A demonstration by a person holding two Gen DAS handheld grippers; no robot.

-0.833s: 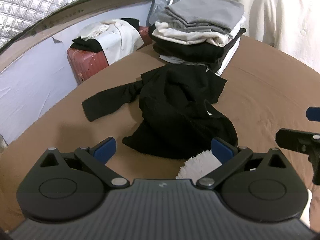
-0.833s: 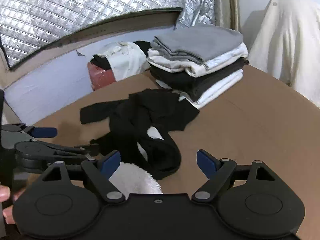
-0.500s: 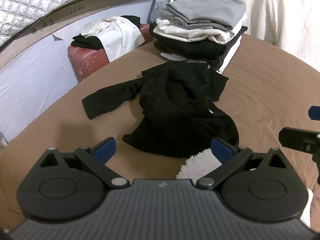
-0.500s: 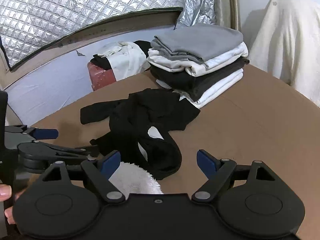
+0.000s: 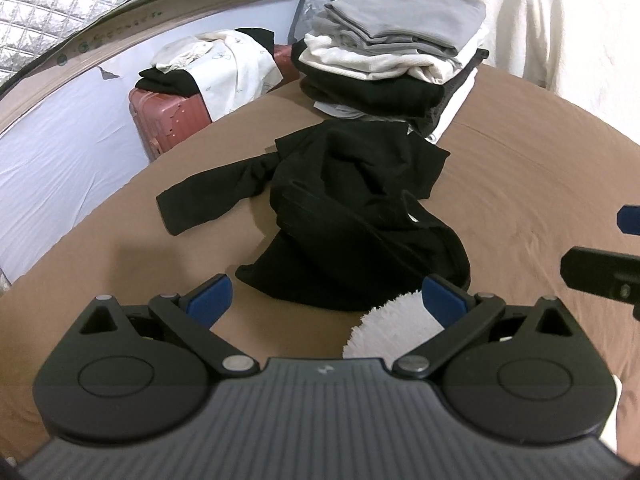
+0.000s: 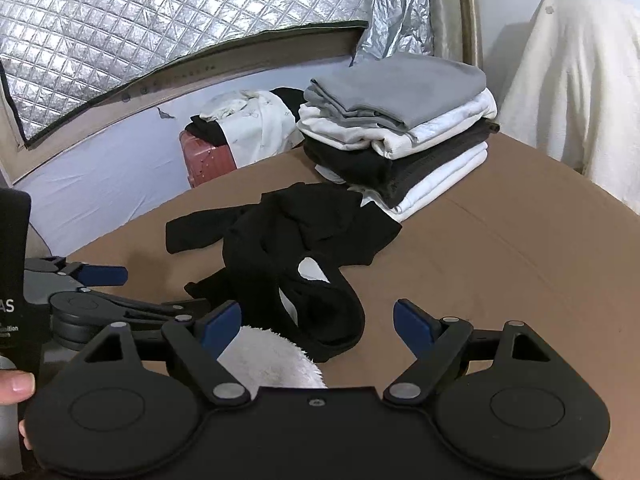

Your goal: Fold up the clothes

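A crumpled black garment (image 5: 352, 216) lies in a heap near the middle of the brown-covered bed (image 5: 520, 168), one sleeve flung out flat toward the left edge of the bed. In the right wrist view the same garment (image 6: 288, 264) shows a loop of its hem curling toward the camera, with a patch of white showing through the opening. Its far edge comes up just beside the stack of folded clothes (image 5: 396, 60) — grey on top, then white, black, and white again — which stands at the far side of the bed.

The left tongs (image 5: 326, 294) hang spread wide with nothing between the blue tips, near the garment's near edge. The right tongs (image 6: 318, 322) are likewise spread wide and hold nothing; their tip pokes into the left wrist view from the right edge. A white fluffy cloth (image 5: 394, 328) lies close under both tools, touching the garment's near hem.

To the right of the heap the bed cover is bare and broad — smooth brown right up to a cream sheet (image 6: 580, 92) hanging at the far right. On the left, bare cover runs between the sleeve and the bed's edge, beyond which a red suitcase (image 5: 170, 116) stands with loose clothes piled on top. A fingertip (image 6: 14, 388) shows at the lower left of the right wrist view.
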